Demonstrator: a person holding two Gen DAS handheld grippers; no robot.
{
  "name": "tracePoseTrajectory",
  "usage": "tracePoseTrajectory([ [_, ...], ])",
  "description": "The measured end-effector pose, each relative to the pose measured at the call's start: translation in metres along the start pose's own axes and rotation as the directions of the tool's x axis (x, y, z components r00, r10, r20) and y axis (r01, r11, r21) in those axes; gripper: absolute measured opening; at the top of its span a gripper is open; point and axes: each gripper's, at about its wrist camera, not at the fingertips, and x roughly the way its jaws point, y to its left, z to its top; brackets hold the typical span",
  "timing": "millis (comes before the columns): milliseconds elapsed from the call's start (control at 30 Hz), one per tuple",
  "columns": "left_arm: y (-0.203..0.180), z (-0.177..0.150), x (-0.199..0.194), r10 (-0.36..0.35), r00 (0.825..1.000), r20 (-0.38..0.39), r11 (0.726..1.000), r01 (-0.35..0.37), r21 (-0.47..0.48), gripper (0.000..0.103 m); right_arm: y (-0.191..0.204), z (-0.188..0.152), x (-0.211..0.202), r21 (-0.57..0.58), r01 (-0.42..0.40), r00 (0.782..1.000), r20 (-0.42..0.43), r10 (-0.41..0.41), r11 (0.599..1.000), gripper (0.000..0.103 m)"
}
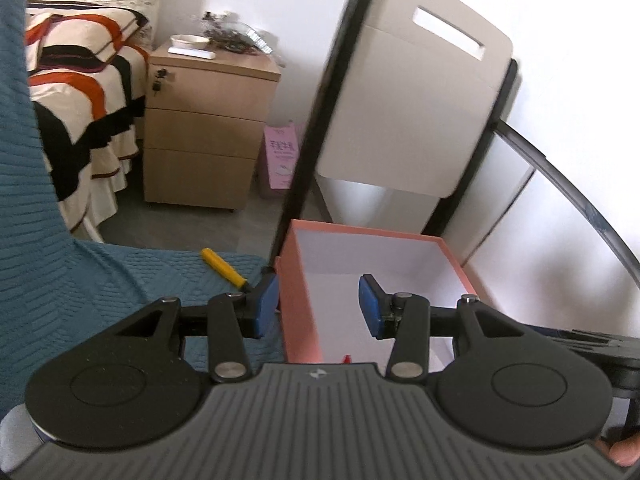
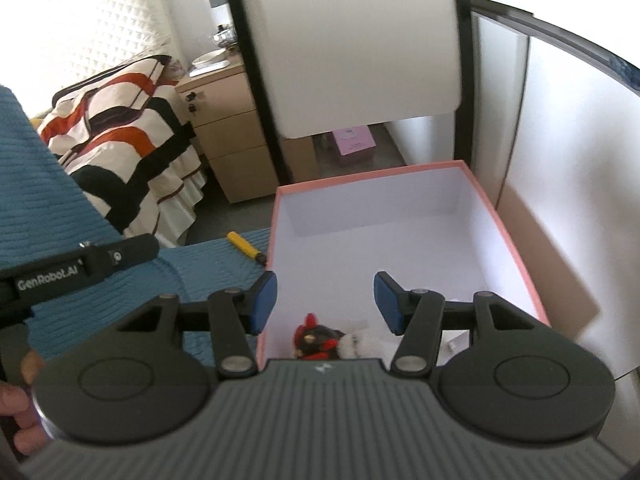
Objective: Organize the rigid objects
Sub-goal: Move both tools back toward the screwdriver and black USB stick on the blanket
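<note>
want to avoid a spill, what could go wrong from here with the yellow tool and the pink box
The yellow tool lies near the far edge of the blue cover; a clumsy reach might push it off. Both the left gripper and right gripper hang empty over the pink box, so its wall could get knocked.

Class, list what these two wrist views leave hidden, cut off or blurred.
- Toy in pink box: lower part hidden by the right gripper body, right wrist view.
- Yellow tool: tip hidden behind left gripper finger.
- Nightstand clutter: blurred, too small.
</note>
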Motion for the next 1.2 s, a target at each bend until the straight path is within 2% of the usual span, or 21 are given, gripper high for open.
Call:
tracePoseTrajectory([
  [433,0.075,-0.036,-0.037,0.052,0.999,-0.006,0.996,-0.053,-0.075,0.050,0.056,-0.031,0.003,-0.066,-0.023,0.998,-0.056,0.019,0.998,0.057],
  [667,0.101,-0.052,-0.042,0.056,0.998,-0.016,0.992,-0.057,-0.108,0.050,0.076,-0.050,0.007,-0.099,-0.024,0.996,-0.087,0.016,0.995,0.057],
  [933,0.122,-0.064,-0.014,0.034,0.999,-0.032,0.988,-0.039,-0.149,0.050,0.094,-0.066,0.020,-0.150,-0.014,0.991,-0.130,-0.006,0.989,0.057],
  [1200,0.135,-0.071,0.035,0.006,0.998,-0.064,0.982,-0.018,-0.188,0.050,0.102,-0.060,0.042,-0.209,-0.004,0.989,-0.147,-0.027,0.978,0.057],
])
